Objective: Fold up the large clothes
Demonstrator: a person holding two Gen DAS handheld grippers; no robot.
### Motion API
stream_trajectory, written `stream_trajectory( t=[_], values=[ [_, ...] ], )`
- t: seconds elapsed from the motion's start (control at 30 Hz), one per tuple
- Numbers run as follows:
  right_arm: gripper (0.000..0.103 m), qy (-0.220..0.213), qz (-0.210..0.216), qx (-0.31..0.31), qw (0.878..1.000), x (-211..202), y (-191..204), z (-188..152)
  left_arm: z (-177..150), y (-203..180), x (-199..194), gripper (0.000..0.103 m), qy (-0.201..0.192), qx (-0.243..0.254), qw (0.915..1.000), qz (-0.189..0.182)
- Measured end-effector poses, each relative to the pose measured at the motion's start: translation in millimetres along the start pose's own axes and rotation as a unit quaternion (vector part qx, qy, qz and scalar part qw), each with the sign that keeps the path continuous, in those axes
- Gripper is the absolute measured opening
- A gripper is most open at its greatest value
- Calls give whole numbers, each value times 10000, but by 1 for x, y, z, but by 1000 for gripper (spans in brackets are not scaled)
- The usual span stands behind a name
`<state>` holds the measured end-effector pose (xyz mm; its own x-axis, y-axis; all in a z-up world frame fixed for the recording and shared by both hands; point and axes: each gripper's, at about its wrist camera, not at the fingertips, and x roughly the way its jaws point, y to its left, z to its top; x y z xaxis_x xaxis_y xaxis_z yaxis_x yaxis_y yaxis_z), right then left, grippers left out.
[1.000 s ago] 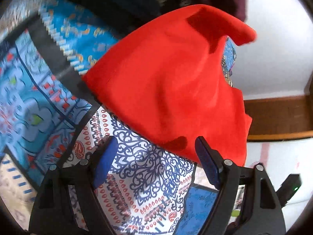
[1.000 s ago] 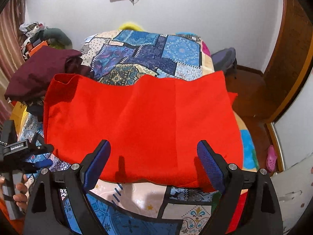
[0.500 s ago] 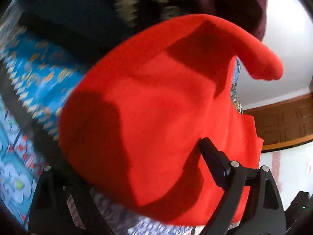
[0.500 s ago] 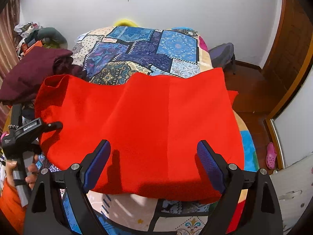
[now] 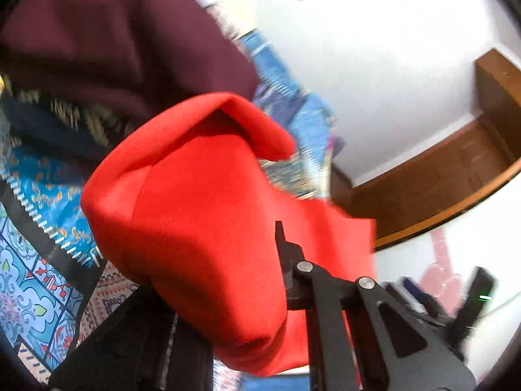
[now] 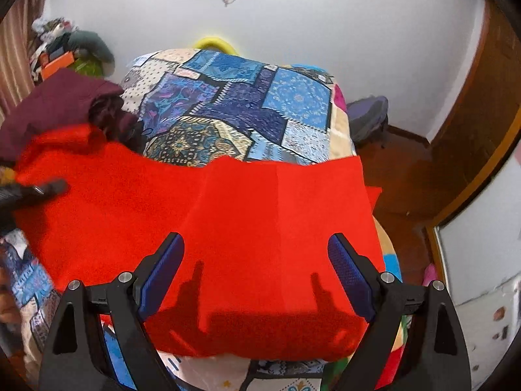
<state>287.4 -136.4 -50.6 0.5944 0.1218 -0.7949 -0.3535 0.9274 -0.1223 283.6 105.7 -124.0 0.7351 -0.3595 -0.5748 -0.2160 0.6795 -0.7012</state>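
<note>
From the left wrist camera we see the red garment (image 5: 202,228) bunched into a thick fold that swells over the left gripper (image 5: 228,280), hiding the near finger entirely; only the far finger shows, its thin tip pressed edge-on against the cloth. The fabric appears pinched between the fingers, so we take this claw as clamped on the garment's edge, though the covered finger keeps us from being fully sure. Behind the fold lies a maroon garment (image 5: 107,36) on the patchwork bedspread (image 5: 35,195), with a white wall (image 5: 374,65) and brown wooden door frame (image 5: 456,176) beyond; this view is blurred. From the right wrist camera we see the red garment (image 6: 228,228) spread flat across the near half of the bed, its left end raised where the left gripper (image 6: 35,192) meets it. The right gripper (image 6: 255,273) hovers above the near edge with its blue-padded fingers (image 6: 350,277) spread wide and nothing between them, their shadows falling on the cloth. The maroon garment (image 6: 55,104) sits heaped at the bed's left side, just beside the red one, and the patchwork bedspread (image 6: 241,104) shows beyond.
</note>
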Motion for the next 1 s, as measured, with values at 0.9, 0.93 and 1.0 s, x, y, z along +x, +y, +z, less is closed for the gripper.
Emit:
stream_trajectory(
  t=[0.9,0.93,1.0],
  values=[
    [88,815,1818,61,9799,3,51,-39,-6,-79,-54,9,-714,1049,9909,442],
    [88,727,1706,153,9825,0,40,-38,-6,-85,-44,9,-662,1113,9907,426],
    [88,526,1420,430,9875,-13,8,-41,-9,-101,-26,9,-503,1207,9909,329]
  ],
)
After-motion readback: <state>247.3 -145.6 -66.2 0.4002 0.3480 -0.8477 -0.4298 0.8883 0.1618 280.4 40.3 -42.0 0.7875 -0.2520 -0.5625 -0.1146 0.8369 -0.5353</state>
